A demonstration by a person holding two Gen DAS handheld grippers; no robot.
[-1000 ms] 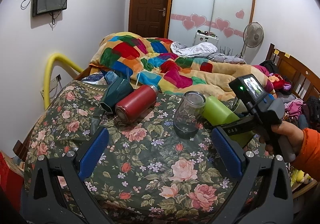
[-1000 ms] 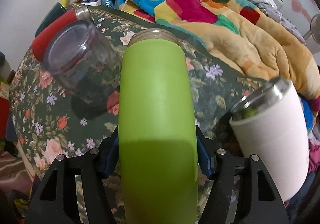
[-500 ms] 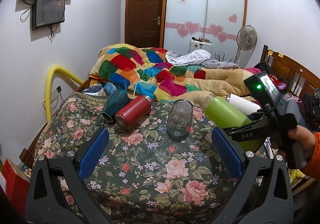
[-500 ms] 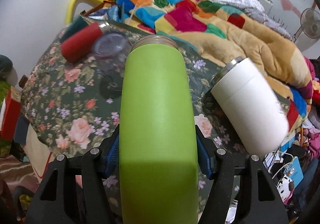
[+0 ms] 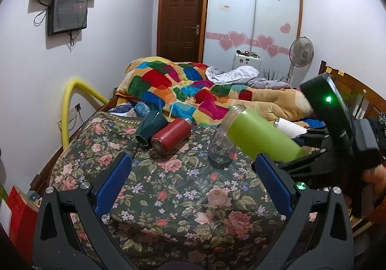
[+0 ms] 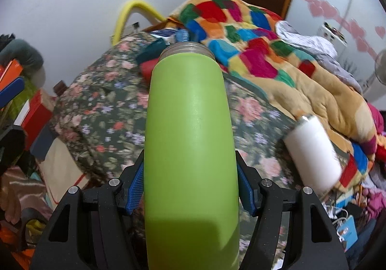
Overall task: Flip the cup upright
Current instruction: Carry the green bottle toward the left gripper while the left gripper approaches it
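My right gripper (image 6: 190,188) is shut on a lime green cup (image 6: 190,130) and holds it in the air above the floral table (image 5: 183,197), tilted with its silver mouth up and away. In the left wrist view the green cup (image 5: 260,135) hangs over the table's right side, in front of the right gripper (image 5: 296,156). My left gripper (image 5: 193,183) is open and empty over the near part of the table.
On the table lie a red bottle (image 5: 172,135), a dark teal cup (image 5: 150,127) and a white tumbler (image 6: 313,151), all on their sides. A clear glass jar (image 5: 220,151) stands near the middle. A bed with a colourful quilt (image 5: 193,86) is behind.
My right gripper has lifted the green cup off the table and tipped its mouth upward. The left gripper has pulled back and up, still open.
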